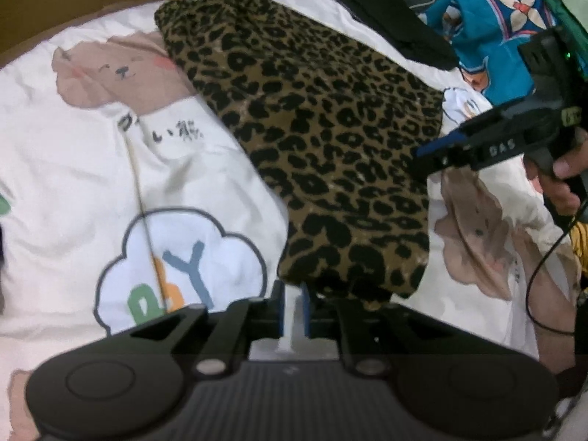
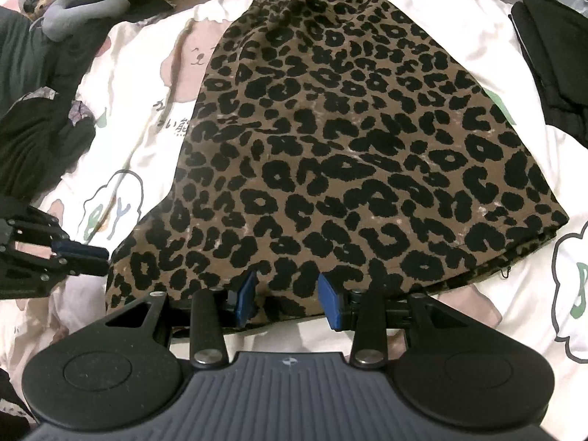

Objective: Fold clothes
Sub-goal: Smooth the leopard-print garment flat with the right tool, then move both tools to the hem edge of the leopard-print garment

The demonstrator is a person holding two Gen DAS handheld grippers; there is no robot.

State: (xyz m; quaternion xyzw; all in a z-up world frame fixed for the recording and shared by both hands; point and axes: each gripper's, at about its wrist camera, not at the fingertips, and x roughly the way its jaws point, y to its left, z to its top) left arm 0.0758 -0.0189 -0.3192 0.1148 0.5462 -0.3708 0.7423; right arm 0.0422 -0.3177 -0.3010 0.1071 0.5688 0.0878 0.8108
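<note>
I am looking at the skirt (image 2: 330,139) lying flat on the quilt (image 1: 73,169), waistband at the far end and hem toward me; the leopard cloth is sitting over the printed bear and beside the cloud; my right gripper (image 2: 286,299) is hovering at the near hem with its blue pads (image 2: 247,294) standing apart and the hem running between them, not pinched as far as I can see, so I am calling it released; my left gripper (image 1: 294,310) is sitting at the skirt's near left corner, its pads (image 1: 280,312) close together with a narrow gap showing white quilt and no cloth in it, so it is grasping nothing; in the left view a hand (image 1: 558,180) is holding the right tool over the skirt's right edge; black clothes (image 2: 551,58) are piled at the far right, dark clothes (image 2: 33,121) at the left, and a blue patterned cloth (image 1: 507,18) is lying beyond.
</note>
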